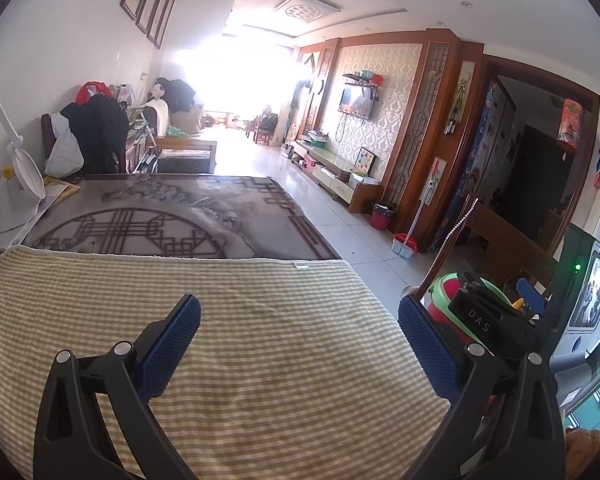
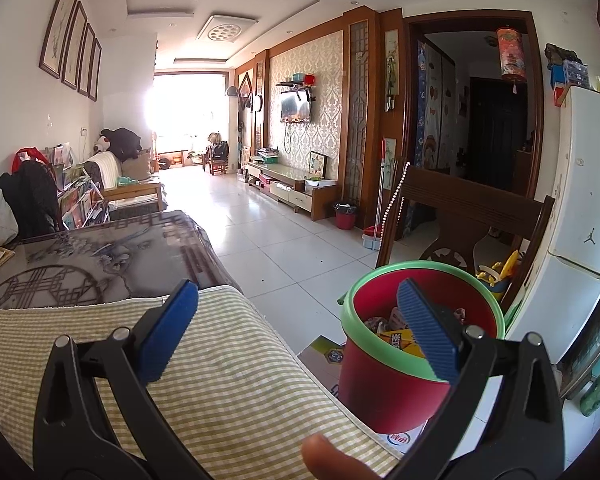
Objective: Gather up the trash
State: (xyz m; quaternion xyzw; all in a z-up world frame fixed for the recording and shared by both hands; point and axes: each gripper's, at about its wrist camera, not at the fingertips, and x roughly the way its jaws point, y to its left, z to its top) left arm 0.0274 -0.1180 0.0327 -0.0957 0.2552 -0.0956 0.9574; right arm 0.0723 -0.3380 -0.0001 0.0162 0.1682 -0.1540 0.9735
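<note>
A red bin with a green rim [image 2: 388,380] stands just off the table's right edge and holds several wrappers [image 2: 396,338]. My right gripper [image 2: 304,330] is open and empty, its right finger over the bin's mouth and its left finger over the green checked cloth [image 2: 228,380]. My left gripper [image 1: 300,344] is open and empty above the same cloth [image 1: 260,320]. In the left wrist view the bin [image 1: 440,292] shows at the right, mostly behind the right gripper's body [image 1: 484,312]. No loose trash shows on the cloth.
The table [image 1: 172,216] carries a dark patterned cover beyond the cloth, with a white fan [image 1: 16,184] at its far left. A wooden chair [image 2: 460,216] and a white fridge [image 2: 580,216] stand right of the bin. A cardboard box [image 2: 324,356] lies under the bin.
</note>
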